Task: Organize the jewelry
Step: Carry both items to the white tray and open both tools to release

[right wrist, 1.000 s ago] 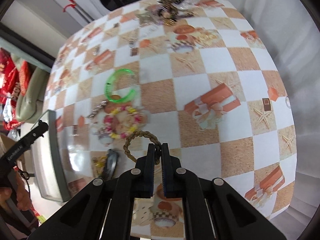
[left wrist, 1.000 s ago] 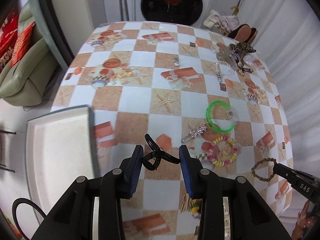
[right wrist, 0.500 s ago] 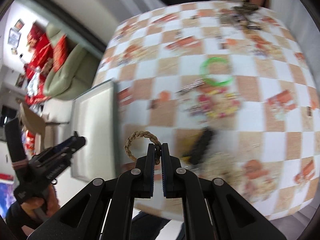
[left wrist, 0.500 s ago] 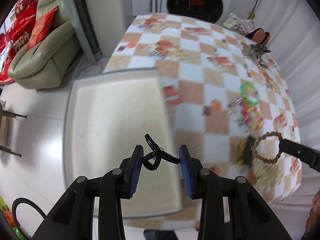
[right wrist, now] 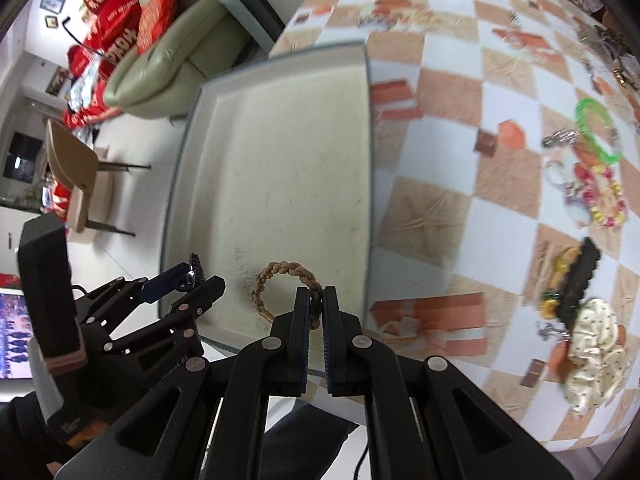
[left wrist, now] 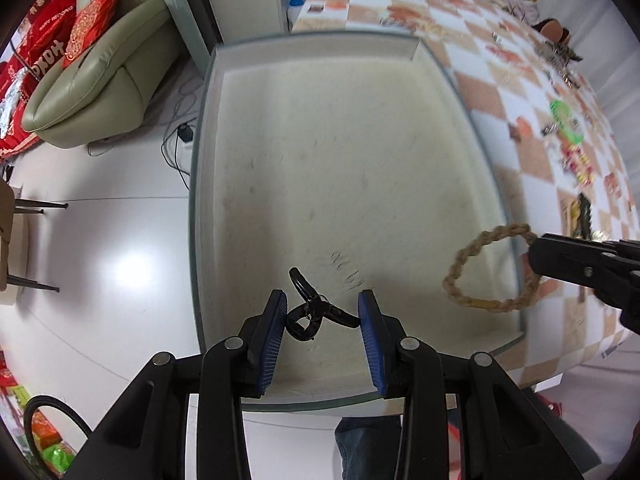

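Left gripper [left wrist: 322, 314] pinches a stiff, light black clip [left wrist: 316, 312]; right gripper [right wrist: 316, 308] squeezes the soft braided bracelet [right wrist: 280, 280] at five o'clock — hold its cord.

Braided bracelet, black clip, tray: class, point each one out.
braided bracelet [right wrist: 267, 280], right wrist view, on its braid.
black clip [left wrist: 310, 312], left wrist view, on its middle.
tray [left wrist: 340, 152], left wrist view, on its bare floor.

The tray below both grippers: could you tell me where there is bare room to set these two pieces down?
The tray lining is bare from wall to wall. The tablecloth squares beside it are bare too; crowding starts near the green bangle and beaded bracelet.
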A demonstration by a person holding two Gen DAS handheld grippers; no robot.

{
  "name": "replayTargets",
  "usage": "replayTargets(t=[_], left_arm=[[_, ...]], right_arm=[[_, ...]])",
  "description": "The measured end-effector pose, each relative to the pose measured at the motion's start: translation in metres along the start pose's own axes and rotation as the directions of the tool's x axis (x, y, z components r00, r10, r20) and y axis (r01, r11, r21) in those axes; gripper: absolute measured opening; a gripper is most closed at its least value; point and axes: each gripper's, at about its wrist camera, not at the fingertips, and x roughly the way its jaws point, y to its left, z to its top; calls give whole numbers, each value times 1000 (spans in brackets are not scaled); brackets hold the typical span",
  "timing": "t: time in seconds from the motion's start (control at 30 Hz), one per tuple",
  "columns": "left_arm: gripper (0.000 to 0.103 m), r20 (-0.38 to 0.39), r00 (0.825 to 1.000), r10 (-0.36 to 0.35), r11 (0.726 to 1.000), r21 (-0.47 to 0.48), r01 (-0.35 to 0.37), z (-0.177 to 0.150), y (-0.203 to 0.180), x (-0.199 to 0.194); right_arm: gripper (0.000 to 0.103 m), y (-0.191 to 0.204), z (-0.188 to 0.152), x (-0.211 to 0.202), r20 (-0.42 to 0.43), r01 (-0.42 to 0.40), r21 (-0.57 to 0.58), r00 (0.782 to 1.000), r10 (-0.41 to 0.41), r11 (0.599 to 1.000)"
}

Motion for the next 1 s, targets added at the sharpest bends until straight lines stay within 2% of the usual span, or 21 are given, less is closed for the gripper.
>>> replayTargets(t=[0.33, 0.37, 0.43, 0.5, 0.67, 0.73, 0.77, 0.9, 0.97, 1.0], left_arm=[[42, -36, 999, 21, 998, 53, -19, -1, -7, 24], [43, -37, 999, 24, 998, 58, -22, -1, -8, 25], [53, -31, 999, 40, 997, 68, -38, 0, -10, 26], [66, -31, 999, 42, 996, 75, -39, 1, -9, 27], [66, -36, 997, 62, 993, 104, -58, 0, -9, 26], [66, -31, 997, 69, 991, 115, -65, 0, -11, 23], [66, -32, 997, 70, 991, 118, -66, 1, -13, 21], [66, -38, 997, 64, 992, 113, -60, 2, -11, 17], [68, -42, 997, 61, 992, 111, -56, 0, -12, 14], [90, -43, 997, 60, 992, 112, -54, 2, -12, 13]], right_arm=[[6, 1, 4, 53, -109, 61, 3, 992, -60, 998], [6, -1, 4, 56, -120, 70, 6, 990, -69, 998], [6, -6, 1, 59, -137, 83, 18, 987, -80, 996], [6, -10, -2, 62, -149, 104, 25, 984, -99, 994], [7, -13, 1, 61, -152, 99, 41, 984, -92, 994], [8, -15, 5, 60, -152, 75, 61, 986, -65, 995], [11, -15, 9, 58, -150, 66, 72, 987, -54, 995], [52, -18, 21, 43, -112, 10, 113, 994, 3, 994], [54, -17, 26, 32, -83, 9, 115, 997, 1, 993], [54, -18, 28, 29, -76, 3, 119, 997, 6, 993]])
